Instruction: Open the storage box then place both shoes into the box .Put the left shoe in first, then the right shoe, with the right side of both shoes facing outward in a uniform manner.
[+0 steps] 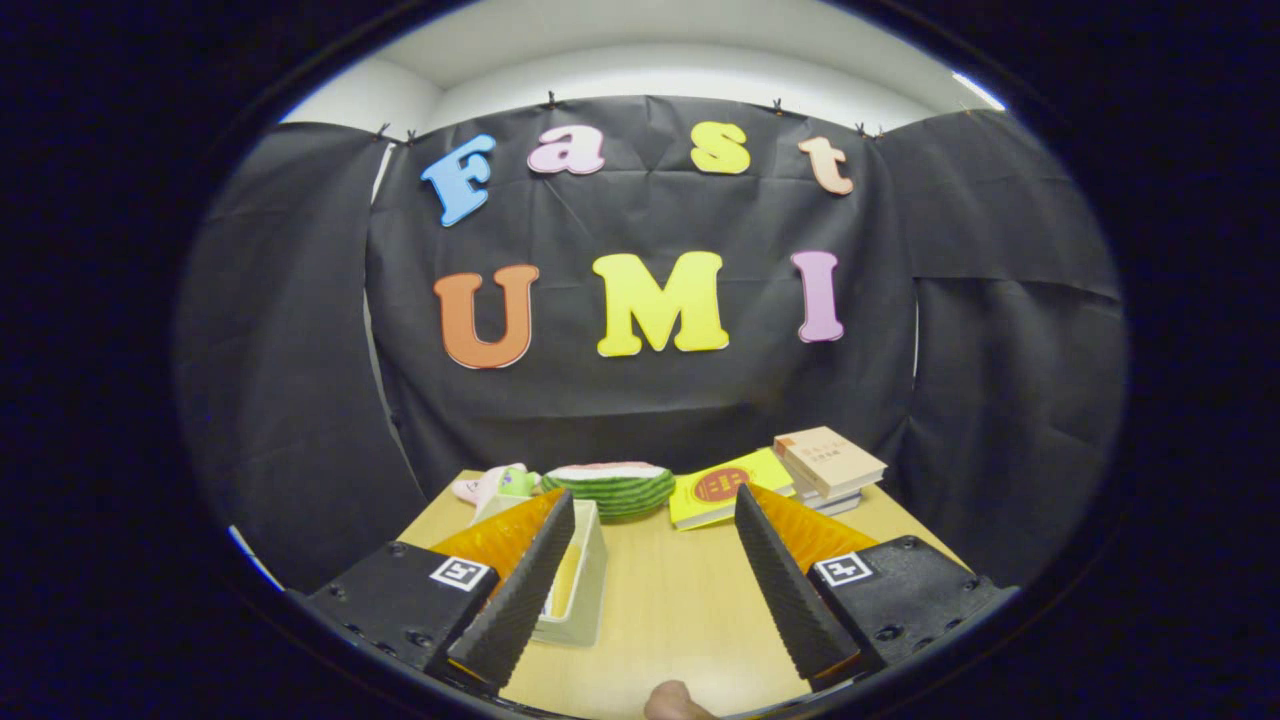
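At eleven o'clock from the gripper (655,575), partly behind its left finger, sits the cream storage box (580,580) on the table (670,610), long axis apparently running away toward twelve. Fingers spread wide, empty. Risk, I judge: the left finger clipping the box's wall and shoving it. Beyond lie a watermelon-slice toy (610,488) and books (825,465).

Black-draped booth, pale wooden table.
Black cloth (650,400) hangs pinned across the back and wraps both sides, creased; above it, a white wall (660,75) catches bright light, and the light wood table (670,610) sits below, evenly lit.
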